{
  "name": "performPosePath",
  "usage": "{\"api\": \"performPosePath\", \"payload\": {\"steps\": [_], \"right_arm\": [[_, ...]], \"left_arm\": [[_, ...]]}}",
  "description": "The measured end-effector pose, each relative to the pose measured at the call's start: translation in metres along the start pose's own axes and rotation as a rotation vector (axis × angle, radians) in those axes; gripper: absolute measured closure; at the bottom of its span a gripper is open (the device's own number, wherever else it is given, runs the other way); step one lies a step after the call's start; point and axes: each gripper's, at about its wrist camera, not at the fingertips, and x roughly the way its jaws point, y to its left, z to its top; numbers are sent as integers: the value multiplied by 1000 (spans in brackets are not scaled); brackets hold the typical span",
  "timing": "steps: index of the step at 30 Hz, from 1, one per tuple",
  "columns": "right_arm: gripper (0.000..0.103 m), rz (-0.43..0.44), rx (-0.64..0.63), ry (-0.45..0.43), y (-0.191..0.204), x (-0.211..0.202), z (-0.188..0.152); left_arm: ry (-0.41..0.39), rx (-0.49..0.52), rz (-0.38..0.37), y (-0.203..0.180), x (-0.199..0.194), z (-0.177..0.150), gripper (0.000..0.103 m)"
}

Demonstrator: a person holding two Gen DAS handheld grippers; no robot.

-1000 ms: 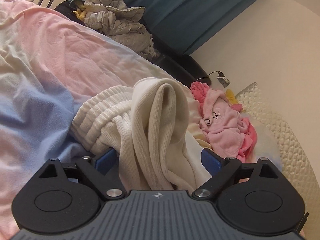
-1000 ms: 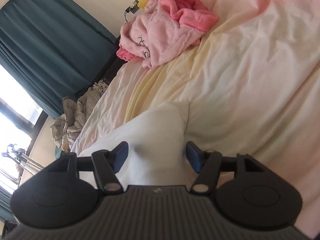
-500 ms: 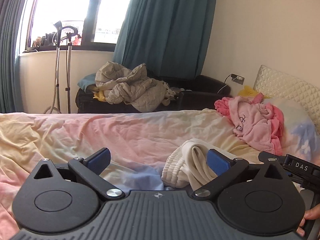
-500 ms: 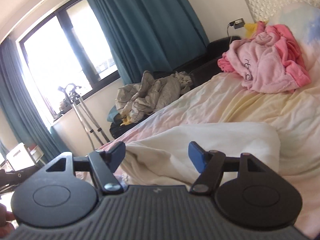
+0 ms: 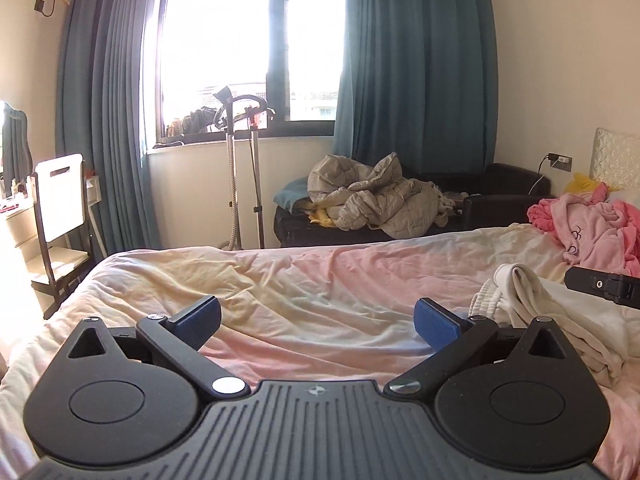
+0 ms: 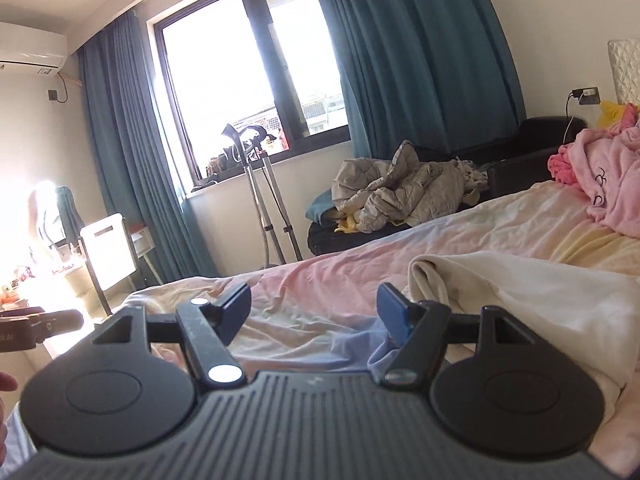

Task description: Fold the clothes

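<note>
While no legible writing is seen, the left claw (image 5: 316, 318) and right claw (image 6: 314, 314) are held wide apart, gripping nothing, above the bed (image 5: 320, 280); the cream sweater (image 5: 532, 308) is left crumpled at its right.

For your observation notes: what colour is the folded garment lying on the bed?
Cream white garment, clearest in the left wrist view.

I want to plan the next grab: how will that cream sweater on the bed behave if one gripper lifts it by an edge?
The cream sweater lies in soft rumpled folds, so it will probably droop and unfold rather than hold its shape. Its thick ribbed knit suggests some weight. It may drag on the wrinkled bedsheet.
</note>
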Motion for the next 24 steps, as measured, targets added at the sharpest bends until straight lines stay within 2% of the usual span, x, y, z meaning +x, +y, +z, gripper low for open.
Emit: {"api": "performPosePath", "payload": {"steps": [2,7,14,17,24], "right_arm": [[33,-4,-24,-6,10,0,-6],[31,2,-115,7,24,10,-17],[27,-20,-150,4,27,27,-27],[18,-46,-174,-1,30,34,-33],[12,-42,-150,72,28,55,-47]], "left_arm": [[-10,19,31,0,-2,-6,0],[-22,31,33,1,-1,-16,0],[-14,-63,60,18,13,-29,0],[-10,-82,66,23,15,-33,0],[-28,-51,91,20,17,-38,0]]}}
